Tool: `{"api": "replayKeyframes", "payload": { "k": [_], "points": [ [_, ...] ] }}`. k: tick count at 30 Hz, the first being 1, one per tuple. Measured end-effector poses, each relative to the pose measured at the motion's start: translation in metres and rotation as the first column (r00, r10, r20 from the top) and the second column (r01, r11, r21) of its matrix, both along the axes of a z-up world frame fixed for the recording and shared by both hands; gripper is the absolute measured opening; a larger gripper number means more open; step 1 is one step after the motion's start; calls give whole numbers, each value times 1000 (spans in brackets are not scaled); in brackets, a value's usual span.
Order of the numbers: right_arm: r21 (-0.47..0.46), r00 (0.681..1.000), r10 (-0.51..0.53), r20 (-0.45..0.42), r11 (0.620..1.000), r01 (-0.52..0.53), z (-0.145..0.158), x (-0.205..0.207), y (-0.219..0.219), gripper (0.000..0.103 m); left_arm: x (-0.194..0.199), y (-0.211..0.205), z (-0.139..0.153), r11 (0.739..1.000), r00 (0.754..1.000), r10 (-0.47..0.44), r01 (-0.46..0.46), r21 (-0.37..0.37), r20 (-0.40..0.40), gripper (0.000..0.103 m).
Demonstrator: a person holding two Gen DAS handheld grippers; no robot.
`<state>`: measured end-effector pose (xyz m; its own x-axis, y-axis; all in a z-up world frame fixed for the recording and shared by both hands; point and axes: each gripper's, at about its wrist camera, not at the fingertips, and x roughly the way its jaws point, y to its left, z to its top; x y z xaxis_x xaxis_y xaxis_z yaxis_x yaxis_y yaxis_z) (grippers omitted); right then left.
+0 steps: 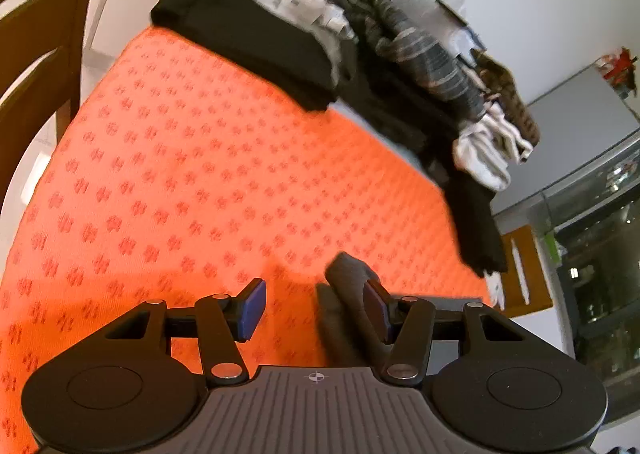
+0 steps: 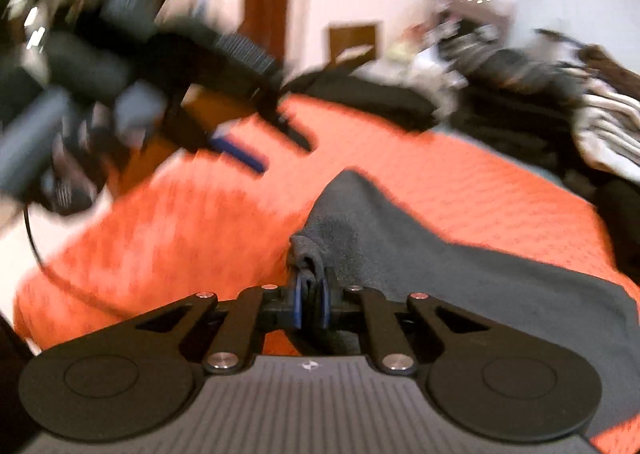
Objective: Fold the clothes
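The right claw (image 2: 311, 304) is pinched tight on a bunched corner of a soft, fuzzy grey cloth (image 2: 420, 254). The cloth spreads across the lower right of the right wrist view, on a bumpy orange cover (image 1: 180, 173) with small red marks. The left claw (image 1: 316, 310) stands wide, its blue pads (image 1: 254, 308) holding nothing, though a fold of the grey cloth touches one pad. A flat folded black cloth (image 1: 248, 37) lies at the top. A messy pile of clothes (image 1: 432, 65) sits upper right.
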<state>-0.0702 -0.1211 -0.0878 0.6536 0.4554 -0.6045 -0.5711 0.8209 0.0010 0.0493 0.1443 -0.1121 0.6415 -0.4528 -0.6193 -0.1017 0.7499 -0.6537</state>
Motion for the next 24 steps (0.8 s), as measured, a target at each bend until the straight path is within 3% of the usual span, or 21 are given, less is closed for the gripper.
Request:
{"api": "replayKeyframes", "payload": {
  "k": [4, 8, 12, 16, 17, 19, 22, 24],
  "points": [
    [204, 980, -198, -29, 958, 200, 25, 7, -53, 11, 9, -14, 10, 999, 999, -31, 29, 32, 45, 57],
    [368, 923, -369, -107, 848, 381, 30, 12, -109, 11, 21, -40, 16, 991, 991, -111, 105, 84, 74, 57],
    [442, 853, -480, -206, 732, 519, 12, 11, -155, 11, 31, -76, 20, 965, 969, -228, 212, 155, 95, 57],
    [475, 771, -546, -329, 610, 635, -17, 13, -195, 11, 40, -121, 20, 908, 921, -375, 341, 243, 108, 54],
    [480, 750, -552, -365, 579, 659, -26, 13, -204, 11, 42, -133, 20, 889, 905, -412, 373, 266, 109, 50],
    [483, 709, -561, -428, 521, 703, -43, 14, -218, 11, 46, -156, 19, 847, 869, -483, 432, 309, 108, 32],
    [479, 661, -568, -490, 458, 749, -63, 15, -230, 11, 53, -186, 15, 785, 814, -573, 510, 352, 100, 22],
    [467, 646, -572, -505, 448, 762, -70, 16, -231, 12, 56, -202, 12, 752, 783, -615, 543, 375, 100, 22]
  ]
}}
